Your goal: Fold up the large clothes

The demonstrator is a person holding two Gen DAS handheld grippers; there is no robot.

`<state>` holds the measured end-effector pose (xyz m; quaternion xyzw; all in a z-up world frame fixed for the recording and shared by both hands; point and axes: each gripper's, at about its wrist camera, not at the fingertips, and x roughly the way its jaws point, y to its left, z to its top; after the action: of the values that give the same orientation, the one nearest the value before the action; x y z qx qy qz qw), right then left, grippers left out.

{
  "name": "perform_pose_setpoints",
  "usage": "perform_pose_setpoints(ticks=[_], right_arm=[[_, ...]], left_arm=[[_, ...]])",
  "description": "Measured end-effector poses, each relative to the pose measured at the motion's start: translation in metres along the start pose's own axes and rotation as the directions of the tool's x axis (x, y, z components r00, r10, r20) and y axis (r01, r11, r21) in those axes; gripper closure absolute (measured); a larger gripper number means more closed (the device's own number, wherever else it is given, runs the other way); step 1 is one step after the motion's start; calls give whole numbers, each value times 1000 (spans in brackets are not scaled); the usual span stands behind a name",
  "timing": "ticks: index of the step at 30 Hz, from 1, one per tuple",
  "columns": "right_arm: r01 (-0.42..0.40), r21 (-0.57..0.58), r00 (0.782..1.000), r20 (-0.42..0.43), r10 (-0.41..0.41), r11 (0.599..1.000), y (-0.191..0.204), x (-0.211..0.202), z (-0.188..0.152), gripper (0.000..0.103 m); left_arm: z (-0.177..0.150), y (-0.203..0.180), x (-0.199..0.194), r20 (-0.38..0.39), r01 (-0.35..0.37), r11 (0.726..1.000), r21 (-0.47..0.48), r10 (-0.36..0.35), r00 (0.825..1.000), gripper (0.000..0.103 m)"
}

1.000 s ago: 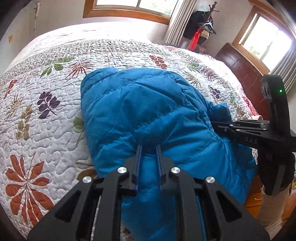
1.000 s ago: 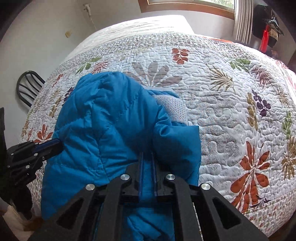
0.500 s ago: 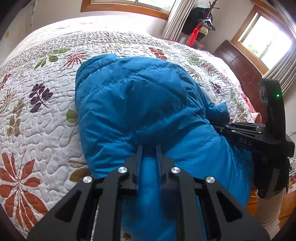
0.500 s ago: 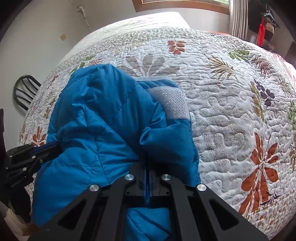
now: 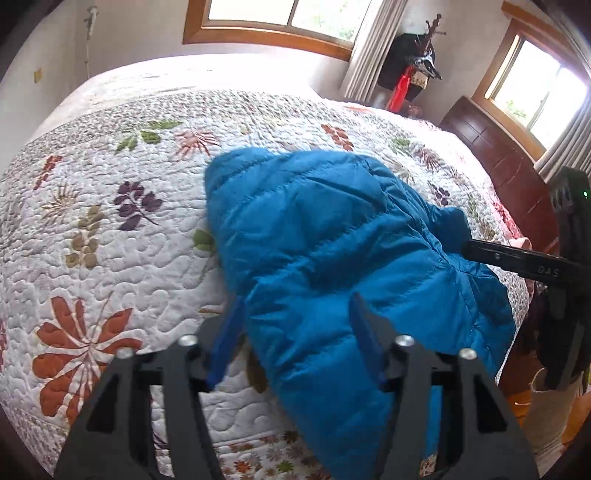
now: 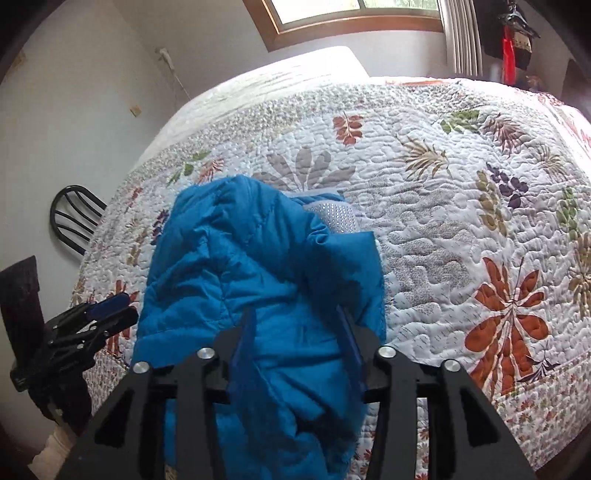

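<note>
Blue puffy jacket (image 5: 332, 258) lies bunched on the quilt (image 5: 110, 221) near the bed's near edge, its bulk running from centre toward 5 o'clock in the left wrist view. Left gripper (image 5: 295, 314): jaws have just been opening and stand spread; the jacket's near edge sits between the blue fingers (image 5: 225, 336), with no pad pressing on the fabric. One finger is over the quilt at 7 o'clock of the jacket, the other over the jacket itself. Right gripper (image 6: 295, 325): jaws have just been opening, spread, jacket fabric under and between them, not pinched. In the right wrist view the jacket (image 6: 229, 277) fills centre to 6 o'clock; a pale dotted lining patch (image 6: 332, 218) shows at its 1 o'clock edge. The left gripper appears in that view at 9 o'clock, just beside the jacket's side; the right gripper shows in the left view at 3 o'clock, its tip at the jacket's edge. Black chair back (image 6: 74, 218) at 9 o'clock beyond the bed. Window (image 5: 277, 18) at 12 o'clock; dark dresser (image 5: 498, 158) at 2 o'clock.
</note>
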<state>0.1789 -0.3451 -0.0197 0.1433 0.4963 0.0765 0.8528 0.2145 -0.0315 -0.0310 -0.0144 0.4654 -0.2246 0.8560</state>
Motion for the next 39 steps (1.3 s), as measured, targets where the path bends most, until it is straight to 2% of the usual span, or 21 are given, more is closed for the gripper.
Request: perform_pose_setpoints(ticks=[1,2,4,8,12,15,19,24,27,34,39], right_arm=[[13,1,1000,19,-13,1000,-1,-9,-2,54],[19,7,999,34,-19,1000,-3,-16,-4,45],[-10,20,1000,27,9,1000,-9,-23,-8,31],[-118,85,991,-45,122,989,-24,-8,-17,29],[-160,136,982,-77,172,978,-35,11,-30,22],[-228,166,965,-93,245,960,-40,24,-35,18],[-262,185,952,-111,285,947,-42,43,-39,10],[-349,251,916,-114,386,903,-52,64,-42,7],[-400,278,889,-114,443,874,-56,76,-44,7],[-442,257,870,-113,481,860,-50,89,-35,6],[-482,257,848,-105,520,838,-44,101,-28,6]], left_arm=[[-2,5,-6,14,-21,1000,-6,22,1000,39],[-4,12,-10,16,-27,999,-19,27,999,37],[-7,25,-11,-12,22,998,-64,-23,1000,34],[-12,40,3,-72,85,988,-128,-94,993,31],[-20,42,22,-132,121,979,-163,-143,981,30],[-21,39,27,-131,140,975,-171,-163,978,26],[-19,33,32,-126,154,976,-152,-173,977,25],[-17,28,41,-123,169,976,-135,-185,975,21],[-15,29,49,-132,197,969,-150,-217,967,20],[-10,35,69,-144,304,928,-217,-338,930,17],[-9,31,79,-135,332,918,-218,-365,921,14]])
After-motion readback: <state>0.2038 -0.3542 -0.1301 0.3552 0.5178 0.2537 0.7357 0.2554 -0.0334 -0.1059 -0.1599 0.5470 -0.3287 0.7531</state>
